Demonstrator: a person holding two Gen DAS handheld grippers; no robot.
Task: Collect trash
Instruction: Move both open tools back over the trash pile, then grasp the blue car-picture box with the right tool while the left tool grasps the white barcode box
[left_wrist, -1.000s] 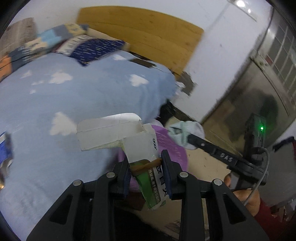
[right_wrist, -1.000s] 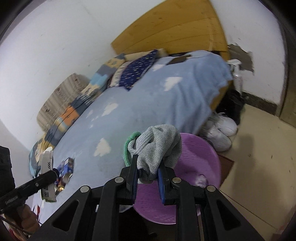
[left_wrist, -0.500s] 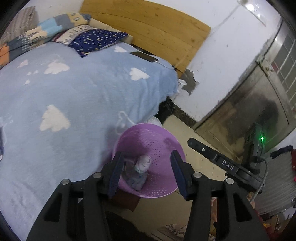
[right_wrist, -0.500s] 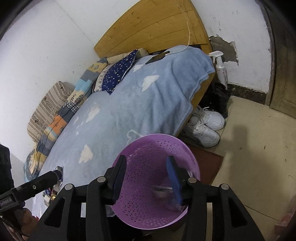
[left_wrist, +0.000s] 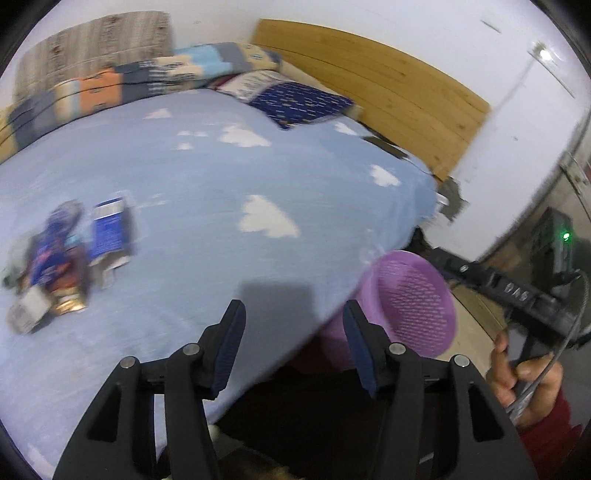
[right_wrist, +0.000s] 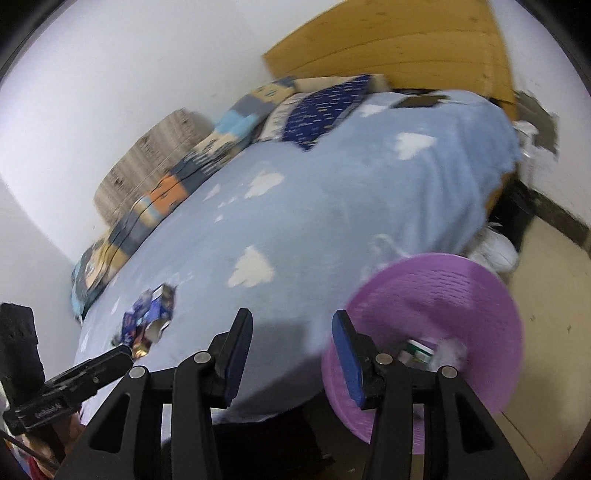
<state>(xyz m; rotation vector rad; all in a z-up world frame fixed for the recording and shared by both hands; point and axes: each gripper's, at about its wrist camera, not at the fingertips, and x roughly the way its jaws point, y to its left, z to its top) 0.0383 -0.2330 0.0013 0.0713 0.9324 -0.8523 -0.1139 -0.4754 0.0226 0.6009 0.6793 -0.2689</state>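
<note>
A purple perforated basket (left_wrist: 417, 299) stands on the floor beside the bed; in the right wrist view (right_wrist: 443, 295) it holds a green-and-white carton (right_wrist: 417, 350) and a pale cloth. A pile of blue wrappers and small boxes (left_wrist: 70, 254) lies on the blue cloud-print blanket (left_wrist: 221, 192), also seen in the right wrist view (right_wrist: 151, 321). My left gripper (left_wrist: 291, 332) is open and empty over the bed edge. My right gripper (right_wrist: 291, 347) is open and empty, between the bed edge and the basket. The right gripper's body (left_wrist: 517, 295) shows in the left view.
Pillows (left_wrist: 295, 96) and a folded patchwork quilt (left_wrist: 129, 85) lie along the far side by the wooden headboard (left_wrist: 388, 85). A dark phone (right_wrist: 417, 101) rests near the headboard. White sneakers (right_wrist: 498, 247) sit on the floor beyond the basket.
Both grippers opened over the basket: the carton left my left gripper and the grey cloth my right. Both views have since swung left towards the bed and the wrapper pile.
</note>
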